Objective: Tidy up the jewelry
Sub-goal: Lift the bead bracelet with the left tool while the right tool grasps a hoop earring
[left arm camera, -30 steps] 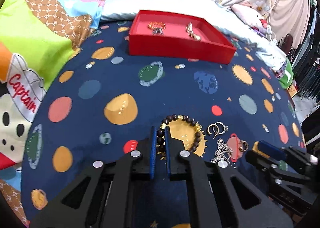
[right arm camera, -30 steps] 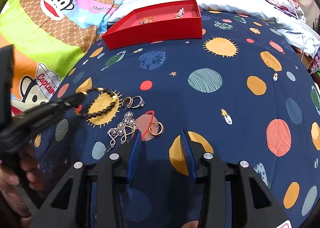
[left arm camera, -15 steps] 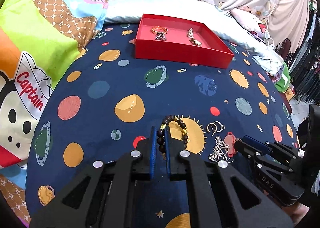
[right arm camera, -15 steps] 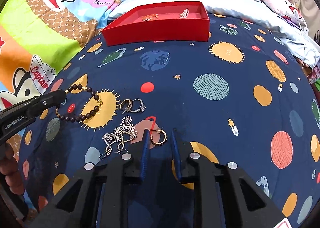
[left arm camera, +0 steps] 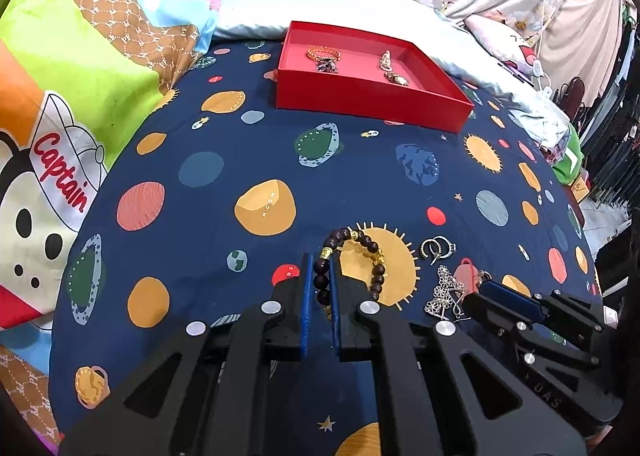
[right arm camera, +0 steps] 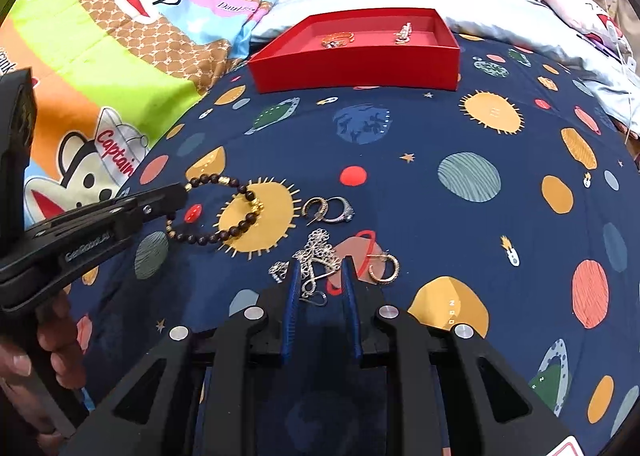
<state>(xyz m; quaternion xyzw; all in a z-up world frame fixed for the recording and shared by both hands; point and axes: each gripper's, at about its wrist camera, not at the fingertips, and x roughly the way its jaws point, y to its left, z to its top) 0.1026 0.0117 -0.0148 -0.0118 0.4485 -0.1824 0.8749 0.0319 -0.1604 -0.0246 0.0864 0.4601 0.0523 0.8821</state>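
My left gripper (left arm camera: 320,262) is shut on a dark bead bracelet (left arm camera: 362,246). The rest of its loop trails over a yellow sun print; from the right wrist view the left gripper (right arm camera: 180,194) and the bracelet (right arm camera: 224,230) show side-on. My right gripper (right arm camera: 320,264) stands open with its jaws narrowed. A silver filigree chain piece (right arm camera: 316,252) lies on the cloth between its fingers. A gold hoop (right arm camera: 384,268) lies just right of them, and two rings (right arm camera: 328,210) lie beyond. The red box (left arm camera: 372,104) sits at the far end.
The navy planet-print cloth (left arm camera: 264,160) covers the bed. In the red box lie a gold bracelet (left arm camera: 324,54) and another small piece (left arm camera: 390,68). A cartoon-print quilt (left arm camera: 80,76) is on the left, and pillows lie behind the box. A person's hand (right arm camera: 40,344) grips the left tool.
The right jaws have narrowed from wide apart. They then shifted left, from around the gold hoop to around the silver piece. The left gripper keeps its hold on the bracelet.
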